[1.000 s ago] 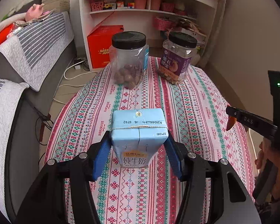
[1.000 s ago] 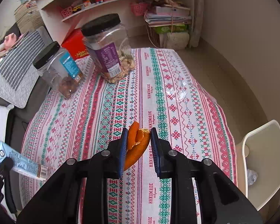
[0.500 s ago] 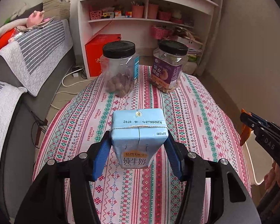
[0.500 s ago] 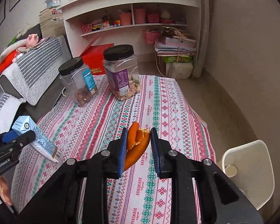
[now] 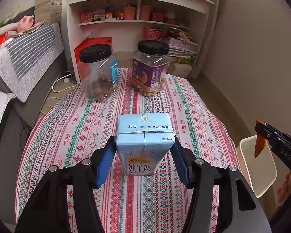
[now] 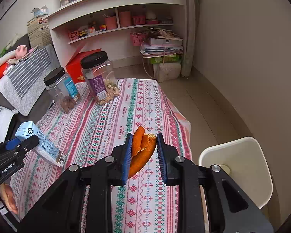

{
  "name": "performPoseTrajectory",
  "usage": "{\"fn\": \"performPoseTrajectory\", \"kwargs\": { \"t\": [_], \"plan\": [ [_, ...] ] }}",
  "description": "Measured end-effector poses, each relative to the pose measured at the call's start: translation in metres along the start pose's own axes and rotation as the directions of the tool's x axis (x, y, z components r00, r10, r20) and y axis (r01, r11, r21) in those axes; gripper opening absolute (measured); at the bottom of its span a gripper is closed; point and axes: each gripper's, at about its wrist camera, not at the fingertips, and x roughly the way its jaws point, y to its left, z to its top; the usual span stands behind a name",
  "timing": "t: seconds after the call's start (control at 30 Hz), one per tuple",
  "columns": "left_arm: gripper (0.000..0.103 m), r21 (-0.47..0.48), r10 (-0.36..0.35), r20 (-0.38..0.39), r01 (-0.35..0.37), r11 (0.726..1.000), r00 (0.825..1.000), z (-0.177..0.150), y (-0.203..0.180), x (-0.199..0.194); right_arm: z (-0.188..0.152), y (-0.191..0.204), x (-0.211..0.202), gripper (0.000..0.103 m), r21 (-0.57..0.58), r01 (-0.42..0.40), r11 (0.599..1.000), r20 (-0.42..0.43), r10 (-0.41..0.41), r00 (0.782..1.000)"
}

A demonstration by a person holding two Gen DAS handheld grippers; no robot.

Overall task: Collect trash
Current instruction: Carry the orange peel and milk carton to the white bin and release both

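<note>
The right gripper [image 6: 142, 151] pinches a curled orange peel [image 6: 140, 151]; the white plastic bin [image 6: 248, 155] sits lower right, nearer it. The left gripper [image 5: 143, 161] squeezes a blue milk carton [image 5: 143, 143].

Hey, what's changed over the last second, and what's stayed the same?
Both hands pulled back from the two jars. The right gripper carried the orange peel off the tablecloth's edge toward the white bin, which now shows more fully. Nothing was grabbed or released: the left gripper still clamps the blue milk carton, the right still pinches the peel. The jars stayed put.
</note>
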Motion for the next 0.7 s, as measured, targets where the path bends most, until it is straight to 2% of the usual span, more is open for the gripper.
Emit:
{"fn": "performPoseTrajectory", "kwargs": {
  "t": [0.4,0.6,0.7],
  "plan": [
    [0.056,0.073,-0.059,-0.004,0.059,0.996,0.998,-0.005,-0.059,0.000,-0.004,-0.090,-0.017,0.024,0.134,0.136,0.982,0.002,-0.137,0.991],
    [0.056,0.107,-0.098,-0.012,0.099,0.989,0.995,-0.011,-0.093,0.002,-0.007,-0.148,-0.025,0.024,0.278,0.188,0.942,-0.024,-0.189,0.982],
    [0.056,0.134,-0.113,-0.022,0.115,0.984,0.993,-0.016,-0.114,0.004,-0.007,-0.167,-0.030,0.025,0.310,0.224,0.924,-0.020,-0.229,0.973]
  ]
}}
